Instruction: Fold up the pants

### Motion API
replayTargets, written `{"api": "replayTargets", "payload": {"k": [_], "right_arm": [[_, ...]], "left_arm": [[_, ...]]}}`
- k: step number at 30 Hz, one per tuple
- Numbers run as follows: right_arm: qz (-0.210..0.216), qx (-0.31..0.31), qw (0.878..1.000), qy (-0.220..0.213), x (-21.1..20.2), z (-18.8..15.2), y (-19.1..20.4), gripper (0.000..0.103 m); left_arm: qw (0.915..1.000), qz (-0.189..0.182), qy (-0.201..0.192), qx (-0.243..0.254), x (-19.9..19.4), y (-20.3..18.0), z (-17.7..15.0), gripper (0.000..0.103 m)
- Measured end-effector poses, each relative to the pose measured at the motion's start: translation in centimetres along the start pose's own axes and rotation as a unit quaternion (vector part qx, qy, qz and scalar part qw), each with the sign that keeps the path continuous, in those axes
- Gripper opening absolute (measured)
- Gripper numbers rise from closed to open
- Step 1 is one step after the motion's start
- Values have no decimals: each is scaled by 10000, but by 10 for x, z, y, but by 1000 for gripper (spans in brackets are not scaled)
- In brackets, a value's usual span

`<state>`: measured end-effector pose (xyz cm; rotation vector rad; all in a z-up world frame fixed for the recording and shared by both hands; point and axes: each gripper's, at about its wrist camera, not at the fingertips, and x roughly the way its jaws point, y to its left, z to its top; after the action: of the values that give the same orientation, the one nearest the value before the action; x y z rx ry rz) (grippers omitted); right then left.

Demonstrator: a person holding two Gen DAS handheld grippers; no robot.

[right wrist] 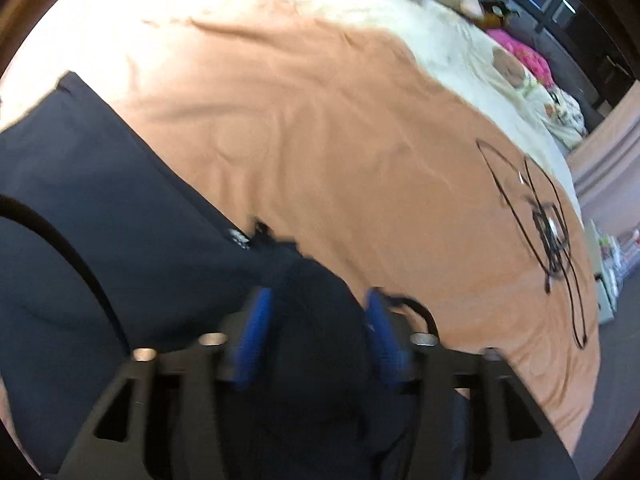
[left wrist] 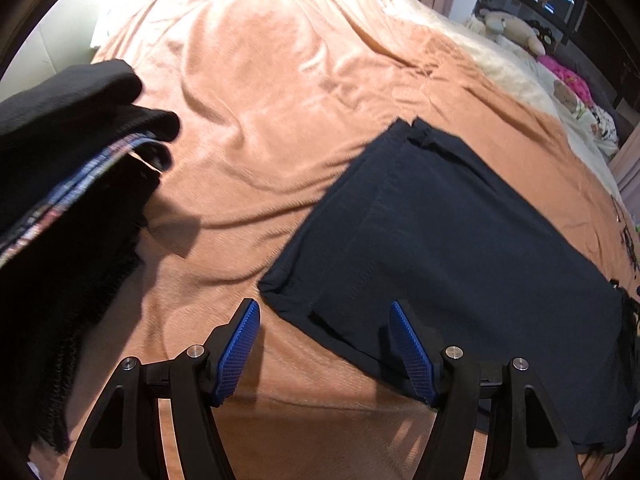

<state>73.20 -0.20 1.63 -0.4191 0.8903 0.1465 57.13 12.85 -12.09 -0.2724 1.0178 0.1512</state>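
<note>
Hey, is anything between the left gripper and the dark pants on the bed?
Nothing visible. The left gripper is open right at the near corner of the navy pants, with only bare orange blanket around it. The pile of dark clothes sits off to its left, clear of the path.

From my left wrist view, bare blanket (left wrist: pixel 256 92) lies open left of and beyond the dark pants (left wrist: pixel 448 232), giving a gripper free passage. Further left of the pants, a stack of dark clothes (left wrist: pixel 68 168) blocks that side. From my right wrist view, a black cable (right wrist: pixel 552 232) crosses the blanket right of the pants.
</note>
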Motion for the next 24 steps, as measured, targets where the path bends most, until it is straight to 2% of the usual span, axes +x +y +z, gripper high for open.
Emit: {"api": "replayTargets", "payload": {"k": [1,5,7,11,12,13,14,15,18,19,21,24], "right_arm": [[-9,-63,9999,-134,-6,2,5,69],[331,-123,9989,-317,-7,12,17,69],[430,-133,9986,-265,-3,12,22,69],[490,-35,9987,-125,7,10,28,69],[544,23,9984,-120,8,8,28,69],[590,57,9982,-115,4,11,25,69],[618,80,9980,-115,3,7,25,69],[627,98,9979,-117,-7,1,22,69],[597,211,9979,-128,-32,-19,13,69],[598,294,9977,-131,-38,-24,9,69],[634,512,9966,-153,-53,-38,-2,69],[752,852,9934,-174,-69,-60,-15,69]], "left_arm": [[10000,-53,-46,-35,-2,2,1,67],[9999,-119,-78,-54,1,0,7,63],[10000,-14,0,-58,9,0,9,57],[9997,140,158,83,29,-2,12,52],[9997,159,160,102,32,-1,14,45],[9997,189,133,128,33,-1,15,23],[9996,190,131,166,34,-1,17,8],[9996,177,154,177,34,-1,19,0],[9973,666,-175,265,25,1,30,0],[9971,682,-231,224,22,4,35,0],[9986,497,-153,87,21,11,44,0],[9996,191,125,144,23,9,45,0]]}}
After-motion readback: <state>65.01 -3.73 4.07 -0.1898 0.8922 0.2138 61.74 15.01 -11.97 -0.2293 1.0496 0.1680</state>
